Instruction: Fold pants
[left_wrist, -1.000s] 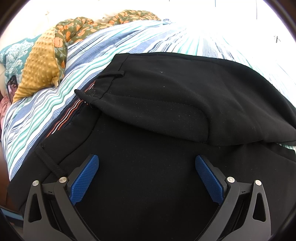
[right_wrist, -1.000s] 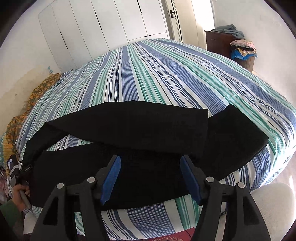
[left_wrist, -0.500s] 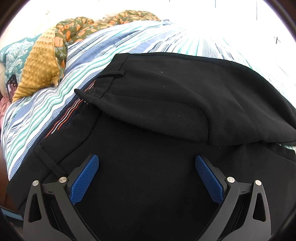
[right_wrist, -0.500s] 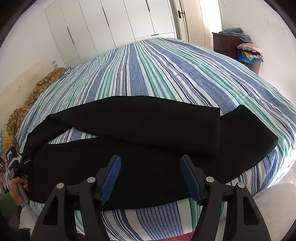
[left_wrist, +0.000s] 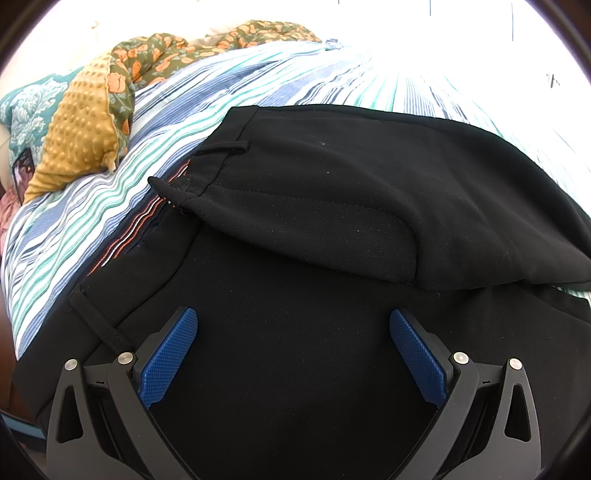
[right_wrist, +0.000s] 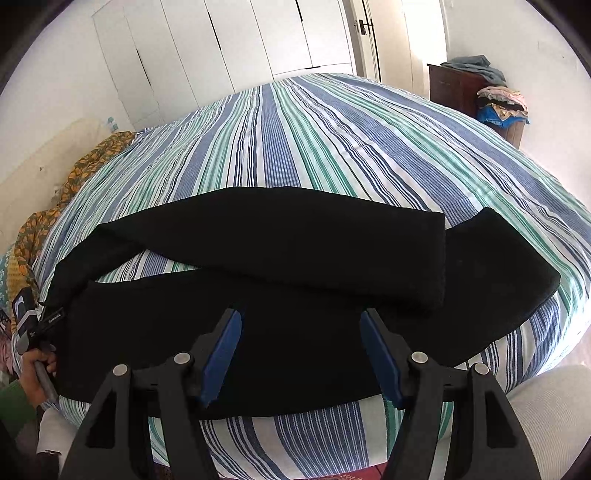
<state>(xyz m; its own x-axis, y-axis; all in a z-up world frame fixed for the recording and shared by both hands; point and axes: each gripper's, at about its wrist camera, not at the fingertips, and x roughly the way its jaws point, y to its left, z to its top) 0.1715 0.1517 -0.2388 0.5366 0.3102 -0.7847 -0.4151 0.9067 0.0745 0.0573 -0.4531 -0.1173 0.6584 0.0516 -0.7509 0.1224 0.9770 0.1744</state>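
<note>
Pants (right_wrist: 295, 288) sit lower in right-wrist view than before; left view unchanged.

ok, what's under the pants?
The striped bedsheet lies under the black pants. One leg is laid over the other, with a strip of sheet showing between them. Whatever lies beneath the overlap is covered.

text: none legible | small white print on left gripper (right_wrist: 55, 317): unreadable
</note>
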